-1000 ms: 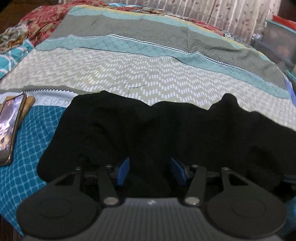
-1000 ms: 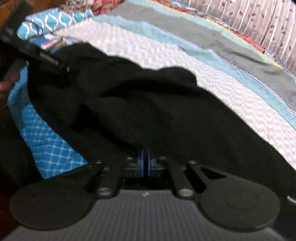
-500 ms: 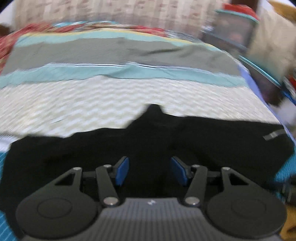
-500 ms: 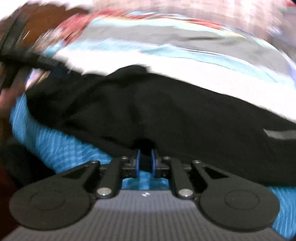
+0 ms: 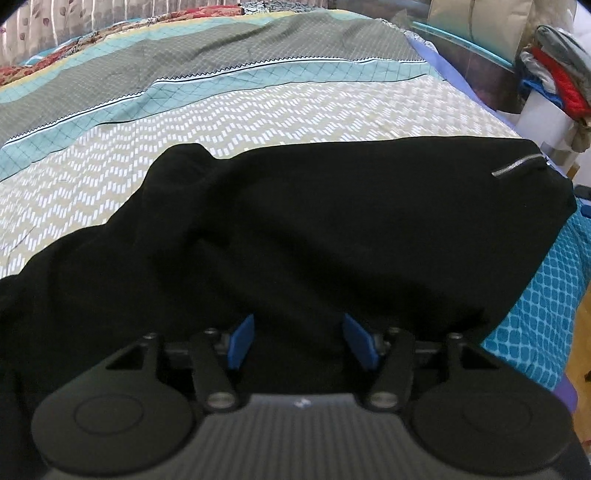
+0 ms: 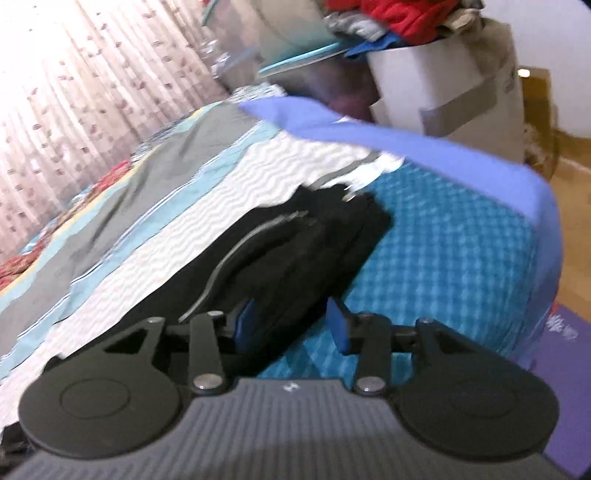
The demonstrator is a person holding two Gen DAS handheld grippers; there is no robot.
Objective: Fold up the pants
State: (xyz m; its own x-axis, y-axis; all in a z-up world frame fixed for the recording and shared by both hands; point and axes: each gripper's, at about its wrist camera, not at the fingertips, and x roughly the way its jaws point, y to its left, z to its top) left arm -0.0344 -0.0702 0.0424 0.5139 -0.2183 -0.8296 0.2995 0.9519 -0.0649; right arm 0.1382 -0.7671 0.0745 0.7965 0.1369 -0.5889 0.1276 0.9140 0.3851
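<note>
1. Both jaws stand wide: the left hand-held gripper (image 5: 298, 341) hovers over the black pants (image 5: 314, 229), gripping nothing.
2. Equally empty, the right hand-held gripper (image 6: 291, 326) straddles their near edge (probably lining up a grasp).
3. Pants lie spread across the bed (image 5: 258, 107), zip pocket (image 5: 517, 167) rightward.

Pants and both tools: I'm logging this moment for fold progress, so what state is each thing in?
Black pants: spread across the bed, rumpled, not neatly folded.
Pocket zipper: closed as far as it shows.
Left tool: open, fingers over the pants, gripping nothing.
Right tool: open, at the pants' near edge, holding nothing.
Bedspread: laid out, lightly wrinkled.
Laundry pile: heaped on the white bin.
</note>
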